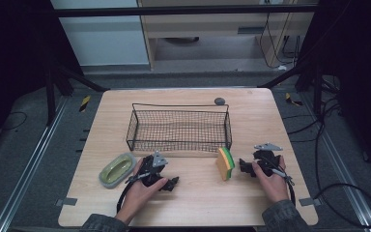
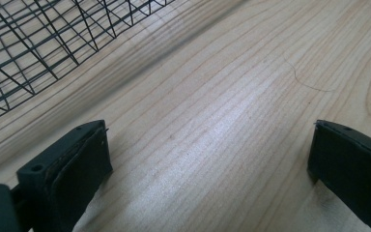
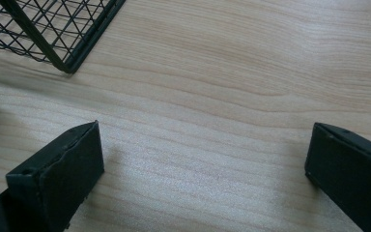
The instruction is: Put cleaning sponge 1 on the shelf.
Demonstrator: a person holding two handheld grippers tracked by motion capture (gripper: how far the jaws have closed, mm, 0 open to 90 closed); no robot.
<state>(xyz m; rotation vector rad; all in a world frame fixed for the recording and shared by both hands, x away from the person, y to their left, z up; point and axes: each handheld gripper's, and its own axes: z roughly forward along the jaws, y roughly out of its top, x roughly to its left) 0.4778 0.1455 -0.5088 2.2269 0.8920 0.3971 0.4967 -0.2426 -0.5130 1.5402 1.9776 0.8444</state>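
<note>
Sponge: it stood on edge on the wooden table, a yellow-orange block with a green scouring layer on the side turned toward the right gripper; its top corners looked rounded.
Sponge, place: just ahead of the right gripper's jaws, near but apart from them, and close to the near right corner of the wire basket. In the right gripper view only a sliver of green showed, at the left edge beyond the left jaw.
Right gripper: jaws spread as wide as they went, nothing between them but bare wood; the basket's corner lay ahead and to the left.
Left gripper: jaws likewise fully apart and empty, resting low over the table, the basket's mesh ahead on the left.
Green dish: shallow, oval, pale green with a grey rim, lying just behind the left gripper, beside the hand.
Basket: black mesh, rectangular, nothing visible inside.
</note>
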